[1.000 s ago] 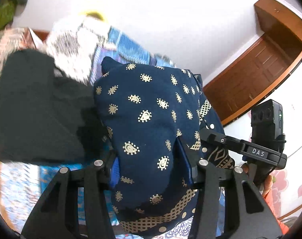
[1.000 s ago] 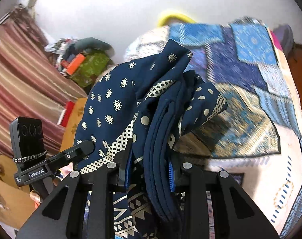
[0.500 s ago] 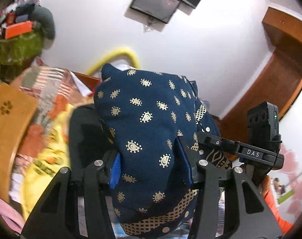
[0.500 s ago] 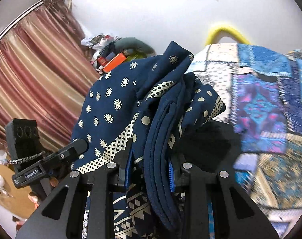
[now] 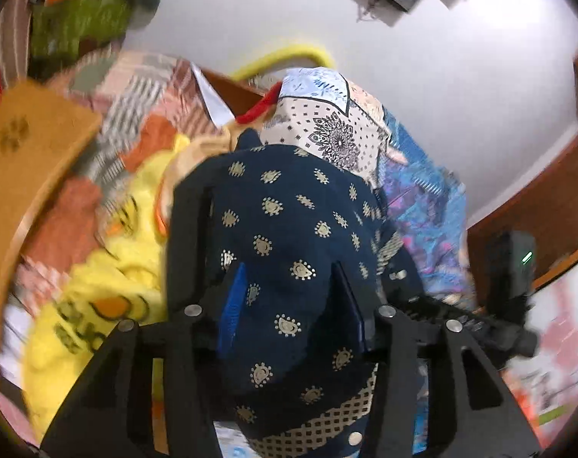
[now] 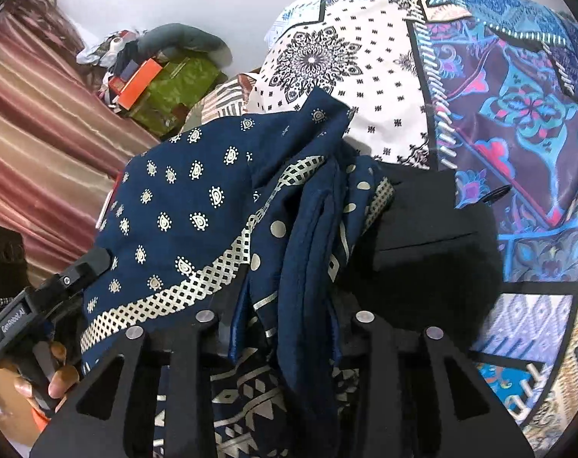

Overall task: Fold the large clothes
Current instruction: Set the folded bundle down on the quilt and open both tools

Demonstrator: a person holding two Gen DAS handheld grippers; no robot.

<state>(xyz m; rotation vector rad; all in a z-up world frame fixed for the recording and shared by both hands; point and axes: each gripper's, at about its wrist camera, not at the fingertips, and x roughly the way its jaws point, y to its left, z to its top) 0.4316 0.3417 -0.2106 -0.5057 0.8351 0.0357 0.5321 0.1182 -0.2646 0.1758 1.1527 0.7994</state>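
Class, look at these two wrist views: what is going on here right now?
A person holds a gripper in each hand, and both are clamped on the same navy printed garment. The left gripper pinches a bunched fold; the right gripper pinches several stacked layers with the patterned border. The cloth is lifted above a patchwork bedspread, where a black garment lies. The fold is not yet laid down.
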